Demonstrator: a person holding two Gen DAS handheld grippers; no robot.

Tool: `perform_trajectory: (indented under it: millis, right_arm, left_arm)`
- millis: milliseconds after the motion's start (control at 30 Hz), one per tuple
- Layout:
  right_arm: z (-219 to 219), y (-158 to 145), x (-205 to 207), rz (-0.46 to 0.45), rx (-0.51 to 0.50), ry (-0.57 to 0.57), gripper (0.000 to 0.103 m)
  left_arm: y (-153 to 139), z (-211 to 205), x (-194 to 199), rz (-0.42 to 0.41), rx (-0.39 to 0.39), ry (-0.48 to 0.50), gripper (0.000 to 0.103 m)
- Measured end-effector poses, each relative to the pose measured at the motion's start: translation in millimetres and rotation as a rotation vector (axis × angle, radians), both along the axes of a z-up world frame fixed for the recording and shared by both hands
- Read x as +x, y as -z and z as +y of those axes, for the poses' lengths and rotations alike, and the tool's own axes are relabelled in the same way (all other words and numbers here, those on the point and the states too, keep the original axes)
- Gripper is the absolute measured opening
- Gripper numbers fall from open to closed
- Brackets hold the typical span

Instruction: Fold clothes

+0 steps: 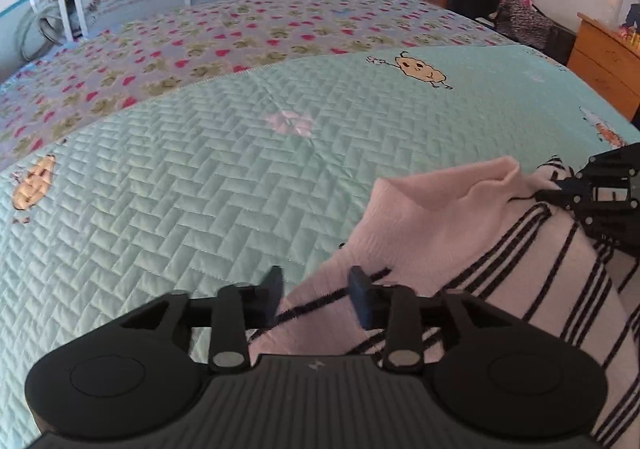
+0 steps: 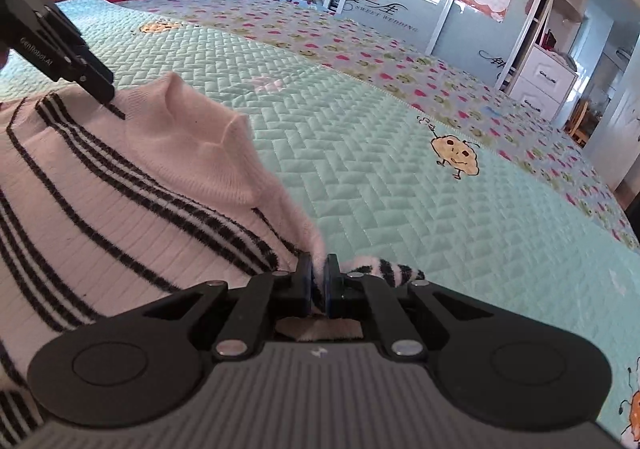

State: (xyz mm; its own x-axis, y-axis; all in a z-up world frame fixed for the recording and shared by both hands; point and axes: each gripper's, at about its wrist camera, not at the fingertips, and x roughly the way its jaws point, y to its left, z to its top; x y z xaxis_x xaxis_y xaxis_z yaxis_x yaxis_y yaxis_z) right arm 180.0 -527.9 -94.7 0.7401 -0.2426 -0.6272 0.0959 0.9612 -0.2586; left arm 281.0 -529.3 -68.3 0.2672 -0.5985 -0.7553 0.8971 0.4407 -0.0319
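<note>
The striped sweater (image 2: 120, 185) lies at the near edge of the mint quilt (image 2: 400, 189), its pink collar (image 2: 208, 137) toward twelve o'clock. The right gripper (image 2: 318, 281) is clamped on the sweater's shoulder edge. The left gripper (image 1: 316, 289) hovers over the other shoulder, fingers apart, nothing pinched. From twelve to three o'clock, bare quilt runs to the heart-print sheet (image 2: 360, 49).

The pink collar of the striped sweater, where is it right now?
The collar lies on the mint quilt, at the sweater's top edge, between the left tool and the right tool.
</note>
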Motion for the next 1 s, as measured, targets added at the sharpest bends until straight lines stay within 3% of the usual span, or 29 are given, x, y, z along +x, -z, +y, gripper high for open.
perform_trajectory:
  millis: [100, 167, 200, 267, 300, 400, 567, 733, 800, 867, 933, 1000]
  right_arm:
    - [2, 1, -5, -0.005, -0.003, -0.008, 0.005]
    - [2, 0, -8, -0.009, -0.005, -0.011, 0.005]
    - [2, 0, -9, -0.01, -0.003, -0.011, 0.005]
    - [1, 0, -9, -0.007, -0.003, -0.009, 0.005]
    - [1, -1, -8, -0.009, -0.006, -0.005, 0.005]
    - [4, -5, -6, -0.018, -0.029, 0.01, 0.005]
    - [16, -16, -4, -0.063, -0.138, 0.034, 0.005]
    - [30, -42, -1, -0.185, -0.299, 0.056, 0.005]
    - [24, -54, 10, -0.225, -0.284, 0.096, 0.004]
    - [10, -47, 33, -0.181, -0.196, 0.151, 0.005]
    - [-5, -32, 56, -0.122, -0.087, 0.205, 0.005]
    - [-19, 2, 79, -0.006, 0.043, 0.223, 0.007]
  left_arm:
    - [14, -4, 1, 0.047, 0.039, 0.042, 0.053]
    - [22, -9, -2, 0.042, 0.065, 0.048, 0.054]
    - [21, -9, -7, 0.028, 0.062, 0.049, 0.05]
    - [18, -7, -17, 0.0, 0.055, 0.05, 0.029]
    - [17, -7, -24, -0.031, 0.06, 0.03, 0.015]
    - [12, -8, -56, -0.15, 0.07, -0.041, 0.005]
    - [3, -15, -88, -0.309, 0.092, -0.137, 0.004]
    - [-19, -25, -99, -0.515, 0.101, -0.213, 0.004]
    - [-26, -35, -96, -0.57, 0.1, -0.242, 0.004]
    - [-17, -52, -89, -0.61, 0.13, -0.252, 0.004]
    - [10, -67, -72, -0.536, 0.19, -0.244, 0.005]
    - [38, -78, -56, -0.484, 0.25, -0.25, 0.011]
